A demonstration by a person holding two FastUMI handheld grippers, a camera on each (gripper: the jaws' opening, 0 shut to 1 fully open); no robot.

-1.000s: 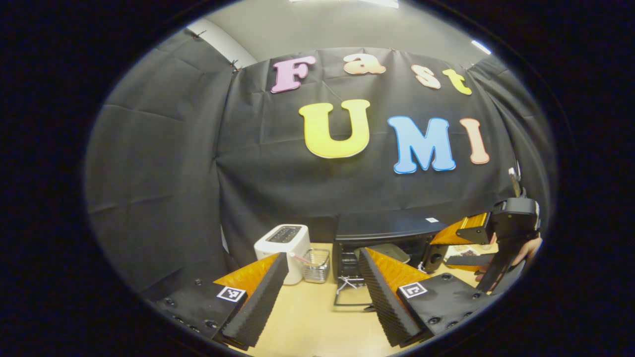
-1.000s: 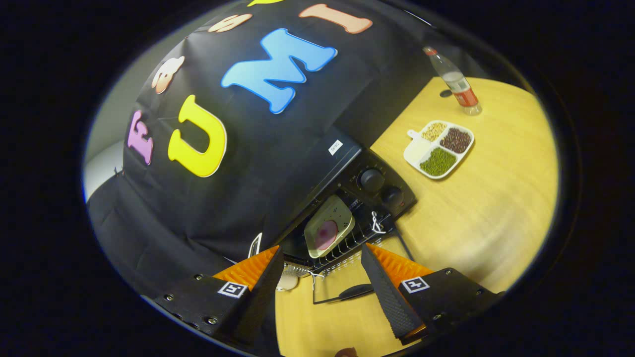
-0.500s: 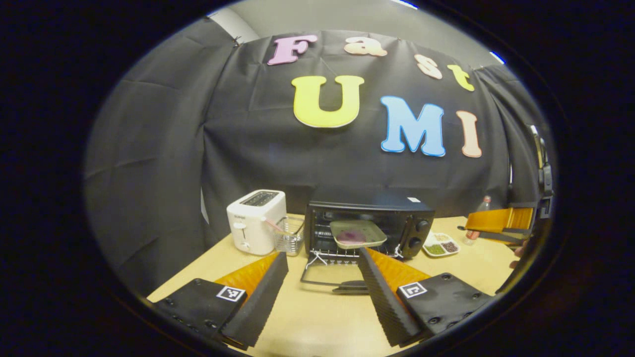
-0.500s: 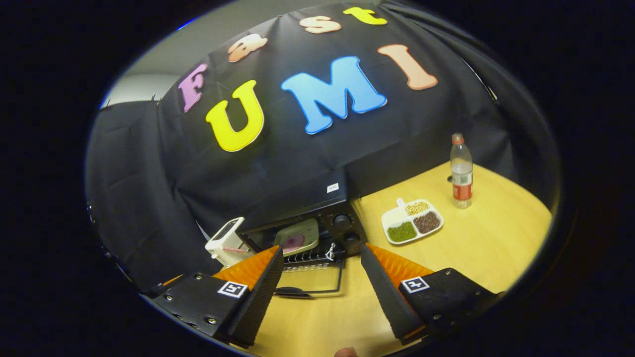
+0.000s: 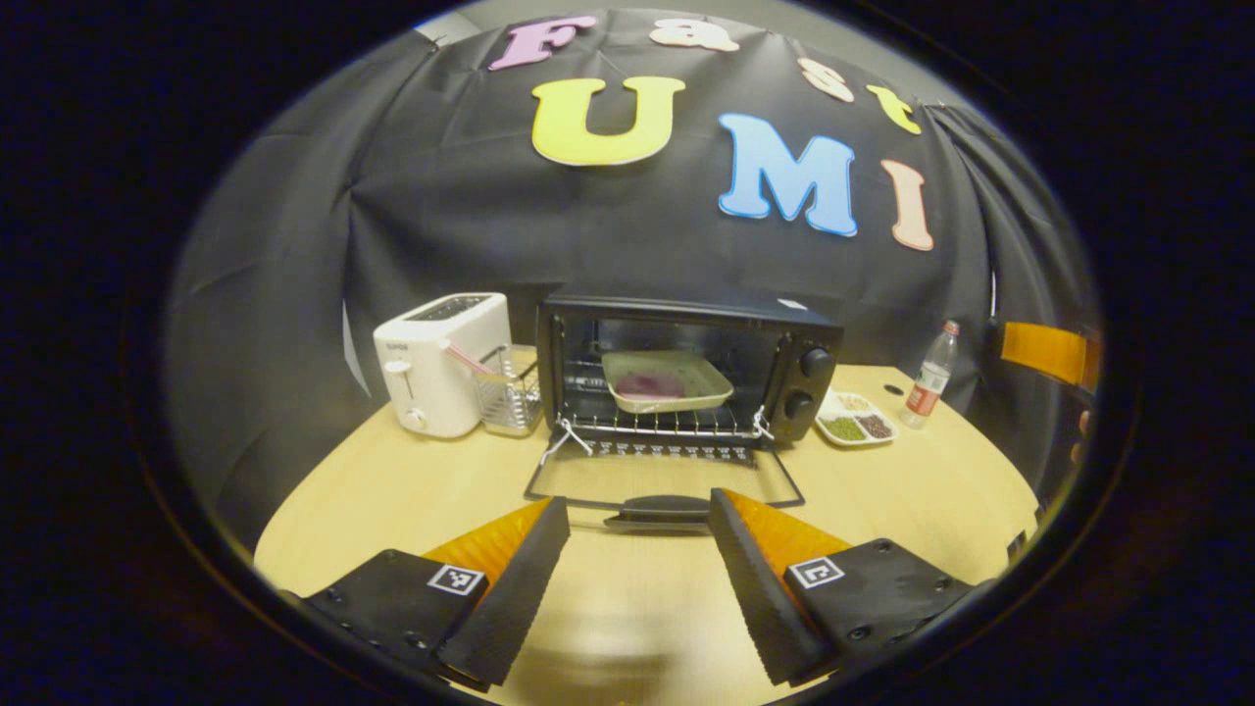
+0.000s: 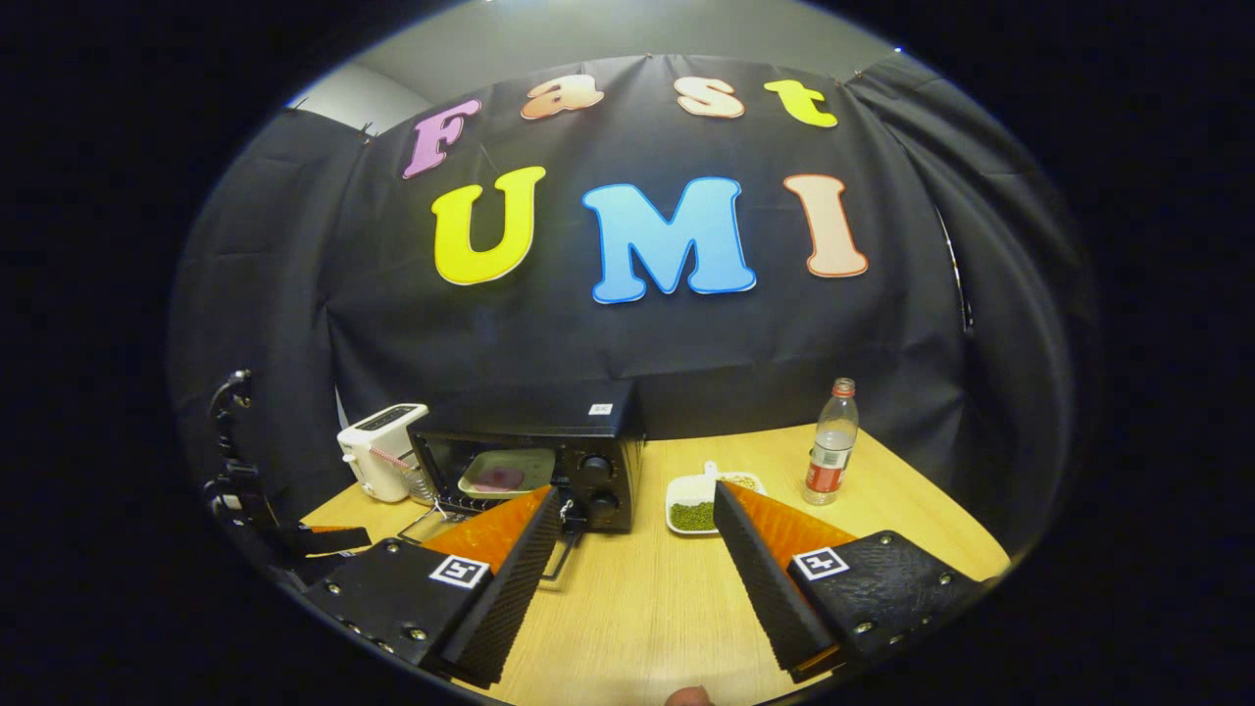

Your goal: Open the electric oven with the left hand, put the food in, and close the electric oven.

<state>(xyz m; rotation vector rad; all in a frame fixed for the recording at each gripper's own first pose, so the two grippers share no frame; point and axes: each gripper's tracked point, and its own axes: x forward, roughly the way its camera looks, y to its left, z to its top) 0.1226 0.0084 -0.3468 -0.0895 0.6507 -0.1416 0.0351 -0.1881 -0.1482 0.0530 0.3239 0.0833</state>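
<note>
Left gripper view is looking straight into the electric oven (image 5: pixel 686 373) at the bench's back edge: door (image 5: pixel 667 480) hanging down, food tray (image 5: pixel 667 380) sitting on the rack. Right gripper view is catching it side-on. Left gripper (image 5: pixel 637 549) and right gripper (image 6: pixel 637 549) are both hovering over the bench (image 6: pixel 647 608), fingers spread, gripping nothing.

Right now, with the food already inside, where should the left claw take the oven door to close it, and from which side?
Grip the black handle at the front edge of the oven door, which lies flat on the table. The left claw is open just before it, so come from the front, fingers above and below the bar, then lift up toward the oven.
</note>
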